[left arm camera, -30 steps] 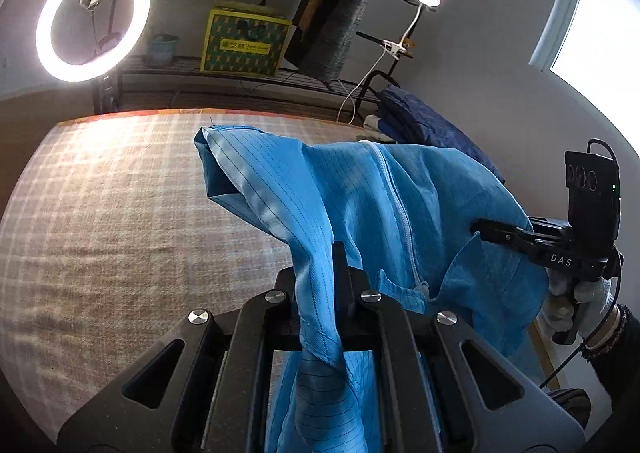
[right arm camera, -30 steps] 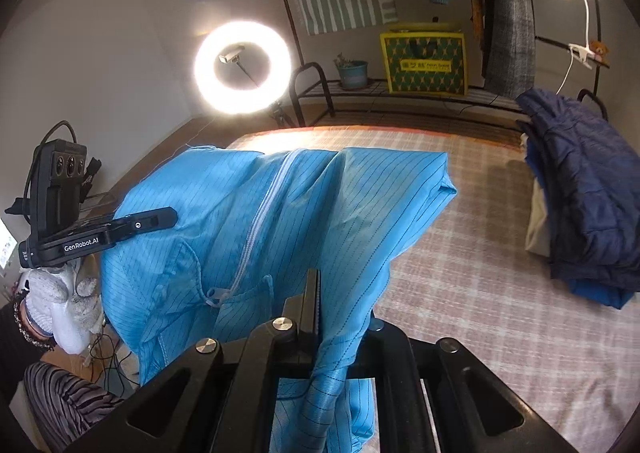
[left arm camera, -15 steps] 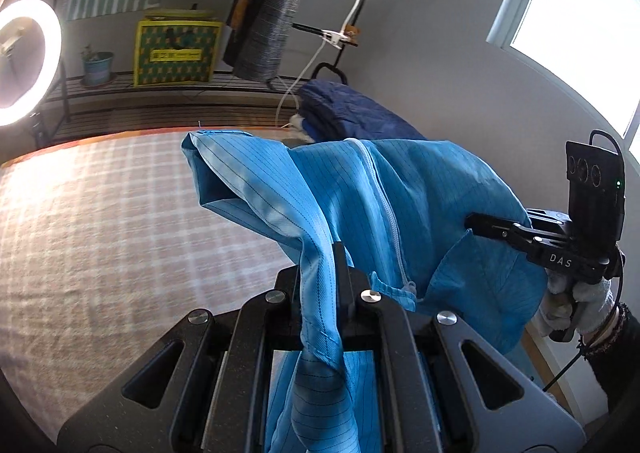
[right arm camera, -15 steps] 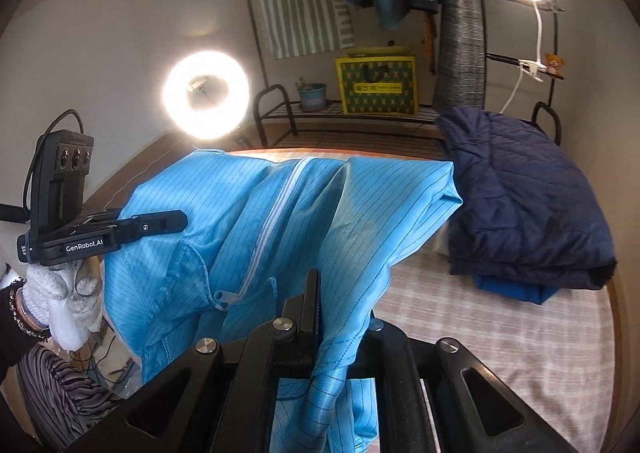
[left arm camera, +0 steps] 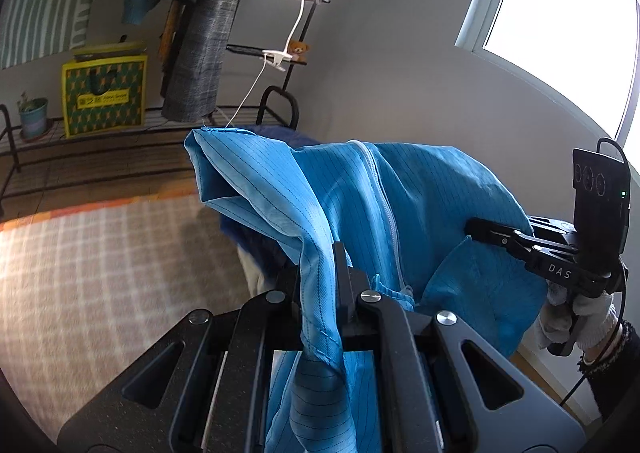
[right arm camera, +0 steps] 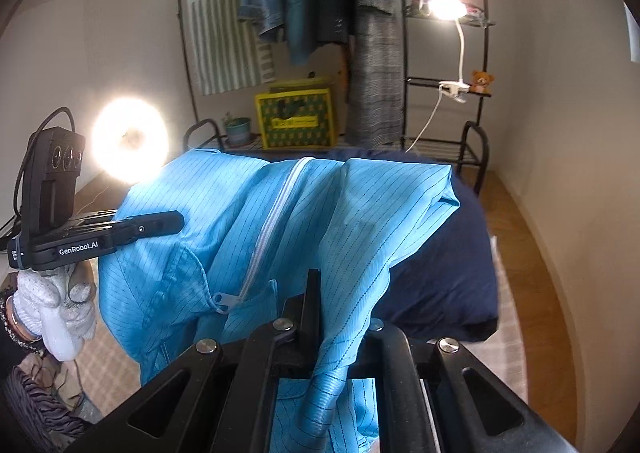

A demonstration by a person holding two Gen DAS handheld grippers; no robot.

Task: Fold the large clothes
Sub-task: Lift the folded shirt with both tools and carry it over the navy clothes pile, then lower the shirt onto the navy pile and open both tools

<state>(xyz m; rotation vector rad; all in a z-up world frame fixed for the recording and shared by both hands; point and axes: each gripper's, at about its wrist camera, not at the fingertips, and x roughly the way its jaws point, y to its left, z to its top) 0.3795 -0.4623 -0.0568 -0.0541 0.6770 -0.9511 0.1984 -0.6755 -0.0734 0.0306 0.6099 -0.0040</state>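
A light blue pinstriped zip-front garment (left arm camera: 420, 205) hangs in the air, stretched between both grippers. In the left wrist view my left gripper (left arm camera: 337, 253) is shut on a fold of its fabric, which drapes down over the jaws. My right gripper (left arm camera: 474, 227) pinches the cloth at the right, held by a white-gloved hand (left arm camera: 580, 309). In the right wrist view the right gripper (right arm camera: 314, 281) is shut on the garment (right arm camera: 280, 213), and the left gripper (right arm camera: 176, 219) grips its left side. A folded navy jacket (right arm camera: 440, 253) lies below and behind the blue cloth.
A checked bed cover (left arm camera: 100, 273) spreads to the left. Behind stand a clothes rack with hanging clothes (right arm camera: 320, 13), a yellow-green box (right arm camera: 296, 119), a ring light (right arm camera: 130, 137) and a clip lamp (right arm camera: 446, 7). A window (left arm camera: 560, 13) is at right, wooden floor (right arm camera: 528, 253) beside the bed.
Both grippers have carried the blue garment sideways and a little up, away from the ring light toward the window wall. It now hangs over the navy jacket. Both grips are unchanged.
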